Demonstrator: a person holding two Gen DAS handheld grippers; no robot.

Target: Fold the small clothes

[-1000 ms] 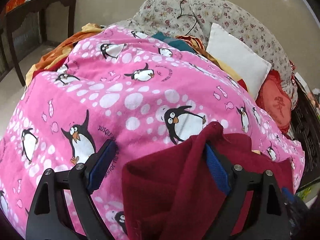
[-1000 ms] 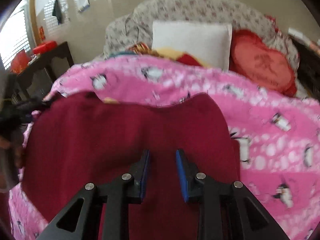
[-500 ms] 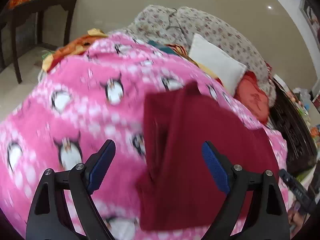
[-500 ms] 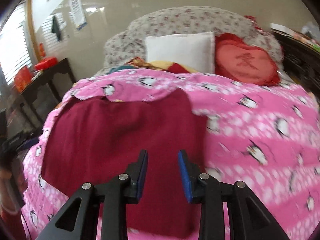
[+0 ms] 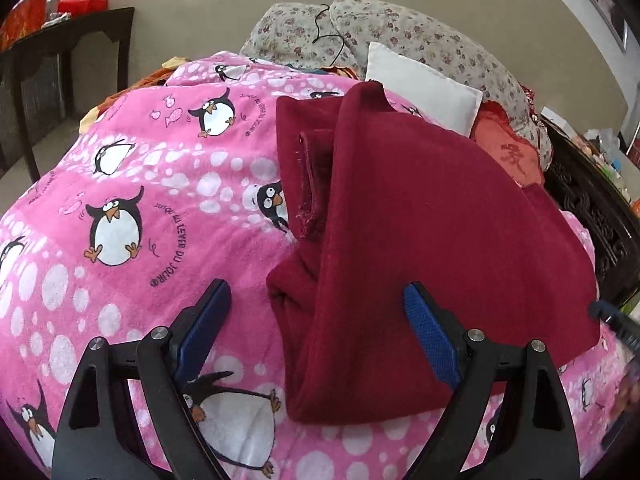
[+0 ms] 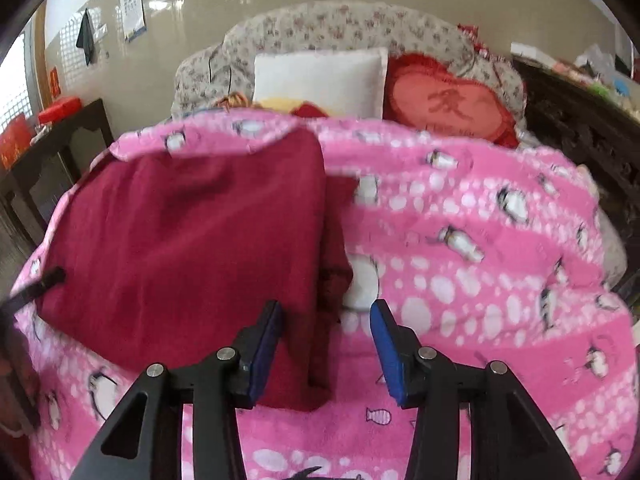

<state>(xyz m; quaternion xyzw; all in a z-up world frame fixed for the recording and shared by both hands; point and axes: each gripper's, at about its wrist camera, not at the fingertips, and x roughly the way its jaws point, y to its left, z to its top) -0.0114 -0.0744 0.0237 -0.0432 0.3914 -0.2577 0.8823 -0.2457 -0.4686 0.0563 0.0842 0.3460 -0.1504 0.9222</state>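
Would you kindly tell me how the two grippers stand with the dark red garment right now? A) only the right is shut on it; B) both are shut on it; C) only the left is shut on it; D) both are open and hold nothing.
D: the left gripper and right gripper both show spread jaws with nothing clamped, while the dark red garment lies folded over on the pink penguin blanket.

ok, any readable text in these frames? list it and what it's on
"AU LEVER DU JOUR": printed in an arc beside the penguins on the pink penguin blanket, clearest in the left wrist view.
A single Chinese character: embroidered on the red heart-shaped cushion; I can't read it with confidence.
Wall poster: lines of print, too small to read.
Red sign on the wall: blurred, unreadable.
Maroon garment: no label or print visible.
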